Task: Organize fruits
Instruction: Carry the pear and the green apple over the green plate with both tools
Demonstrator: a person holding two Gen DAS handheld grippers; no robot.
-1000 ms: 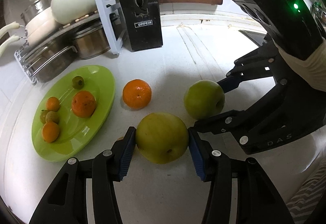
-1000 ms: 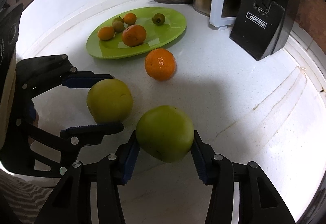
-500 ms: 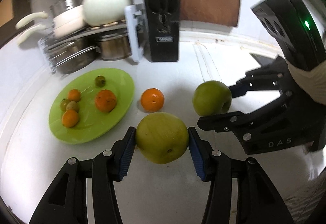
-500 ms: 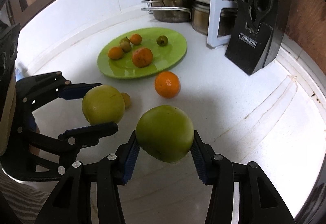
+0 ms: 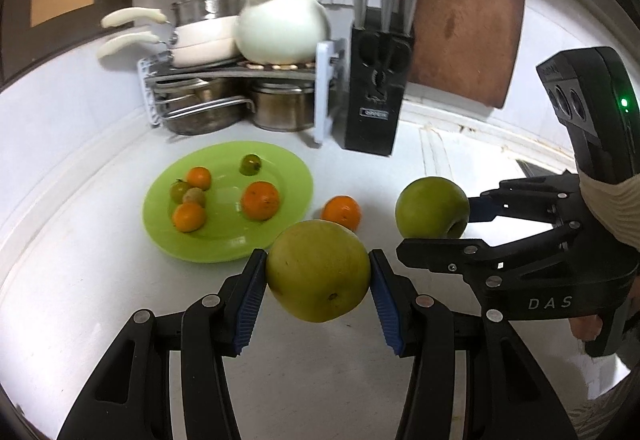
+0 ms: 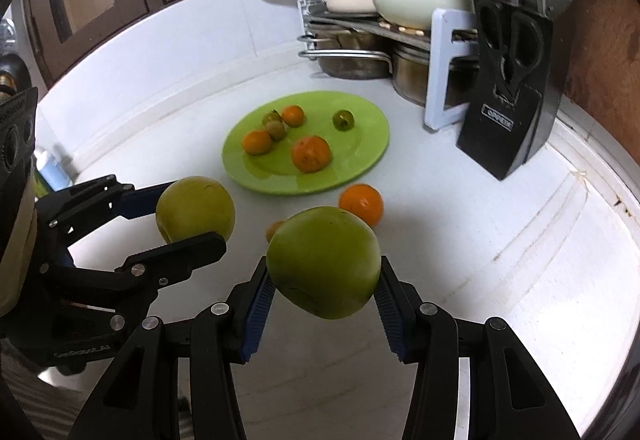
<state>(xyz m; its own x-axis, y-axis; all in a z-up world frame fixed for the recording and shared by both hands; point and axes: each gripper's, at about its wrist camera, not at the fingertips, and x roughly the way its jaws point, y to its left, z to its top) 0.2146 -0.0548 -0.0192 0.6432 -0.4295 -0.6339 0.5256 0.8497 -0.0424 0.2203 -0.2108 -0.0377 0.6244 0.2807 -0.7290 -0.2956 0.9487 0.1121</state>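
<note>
1. The left claw (image 5: 318, 276) is clenched on a yellowish apple (image 5: 318, 270), its blue pads pressed to both sides, the fruit held clear above the white table (image 5: 80, 280).
2. The right claw (image 6: 324, 280) grips a greener apple (image 6: 324, 262) the same way, also off the table; in the left view it shows to the right of the first apple (image 5: 432, 208).
3. The green plate (image 5: 228, 236) lies beyond both apples on the table, bearing three oranges and three small greenish fruits.
4. A loose orange (image 5: 342, 212) sits on the table just beside the plate's near rim, between the plate and the two held apples.
5. In the right view a small orange fruit (image 6: 274, 230) peeps out from behind the greener apple, near the plate; mostly hidden.
6. Behind the plate stands a rack (image 5: 240, 80) with steel pots below and white pans and a white pot above.
7. A black knife block (image 5: 376, 96) stands right of the rack, a brown board (image 5: 460, 28) behind it.
</note>
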